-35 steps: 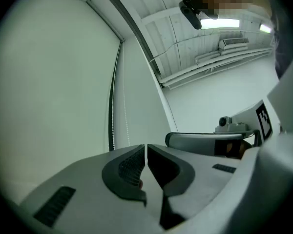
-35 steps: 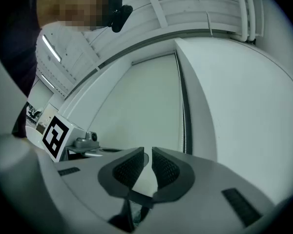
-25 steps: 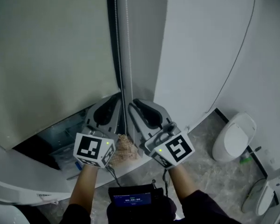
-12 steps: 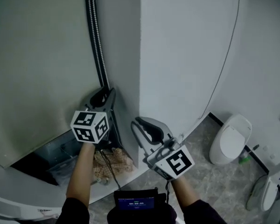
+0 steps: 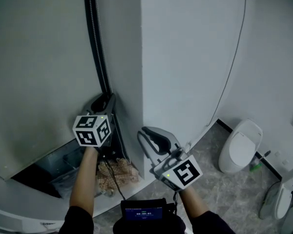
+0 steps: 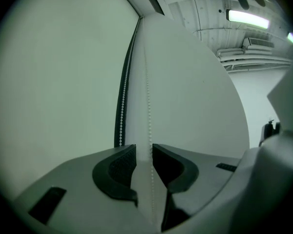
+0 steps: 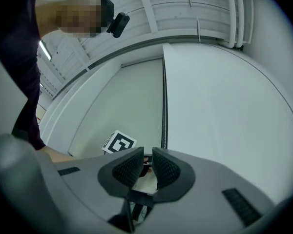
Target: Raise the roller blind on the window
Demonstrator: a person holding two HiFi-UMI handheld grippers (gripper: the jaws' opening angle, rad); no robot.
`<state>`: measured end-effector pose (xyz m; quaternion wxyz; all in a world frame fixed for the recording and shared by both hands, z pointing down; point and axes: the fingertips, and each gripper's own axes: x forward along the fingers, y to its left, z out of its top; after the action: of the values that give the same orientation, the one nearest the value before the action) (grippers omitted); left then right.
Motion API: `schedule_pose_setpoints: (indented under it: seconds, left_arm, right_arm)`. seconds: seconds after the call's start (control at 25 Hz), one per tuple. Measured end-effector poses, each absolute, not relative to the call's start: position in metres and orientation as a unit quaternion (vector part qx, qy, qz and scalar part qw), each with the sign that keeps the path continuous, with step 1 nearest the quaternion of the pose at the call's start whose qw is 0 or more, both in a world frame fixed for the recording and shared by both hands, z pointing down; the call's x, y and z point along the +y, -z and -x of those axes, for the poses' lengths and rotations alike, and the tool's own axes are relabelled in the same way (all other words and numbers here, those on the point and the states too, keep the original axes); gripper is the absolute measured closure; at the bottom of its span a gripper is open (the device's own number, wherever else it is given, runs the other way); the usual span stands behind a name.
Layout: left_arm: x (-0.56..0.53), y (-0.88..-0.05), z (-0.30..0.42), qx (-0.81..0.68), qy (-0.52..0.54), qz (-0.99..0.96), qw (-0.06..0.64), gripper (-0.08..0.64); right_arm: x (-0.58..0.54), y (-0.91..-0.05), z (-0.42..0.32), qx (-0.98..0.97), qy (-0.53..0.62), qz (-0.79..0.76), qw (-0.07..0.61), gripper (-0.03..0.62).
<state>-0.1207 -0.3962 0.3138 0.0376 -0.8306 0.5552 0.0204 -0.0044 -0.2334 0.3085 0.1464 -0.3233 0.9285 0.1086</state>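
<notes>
The pale grey-green roller blind [image 5: 39, 57] fills the left of the head view. Its bead chain [image 5: 95, 48] hangs in the dark gap beside the white wall. My left gripper [image 5: 103, 100] is raised at the chain. In the left gripper view one strand of the chain [image 6: 147, 106] runs down between the jaws of the left gripper [image 6: 144, 152], close to the right one, with a clear gap around it. A second strand [image 6: 121, 116] hangs further left. My right gripper [image 5: 145, 131] is lower and to the right, off the chain. Its jaws are almost together around nothing [image 7: 147, 155].
A white wall corner [image 5: 185, 57] stands right of the chain, with a thin cable [image 5: 234, 57] curving down it. A white toilet [image 5: 241, 147] sits on the grey floor at the right. Brown debris [image 5: 115, 172] lies on the sill below. A small screen device [image 5: 146, 211] hangs at the person's chest.
My left gripper has climbed up along the chain from beside the right one. The right gripper has dropped lower and to the right, away from the chain.
</notes>
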Motion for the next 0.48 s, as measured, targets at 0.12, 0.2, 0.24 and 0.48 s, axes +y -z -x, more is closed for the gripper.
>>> schedule_pose_setpoints:
  seconds: [0.12, 0.2, 0.24, 0.48]
  left_arm:
    - [-0.395, -0.315, 0.111, 0.539, -0.013, 0.841, 0.038, 0.495]
    - [-0.395, -0.315, 0.11, 0.538, -0.01, 0.842, 0.041, 0.497]
    - [-0.394, -0.315, 0.109, 0.537, -0.01, 0.842, 0.042, 0.517]
    - [-0.369, -0.316, 0.098, 0.521, 0.0, 0.852, 0.057, 0.549]
  right_arm:
    - [-0.231, -0.313, 0.005, 0.929, -0.108, 0.326, 0.14, 0.531]
    - [-0.231, -0.315, 0.005, 0.928, -0.104, 0.329, 0.14, 0.531]
    - [-0.231, -0.316, 0.004, 0.928, -0.103, 0.33, 0.139, 0.531]
    - [-0.23, -0.316, 0.002, 0.928, -0.09, 0.333, 0.141, 0.531]
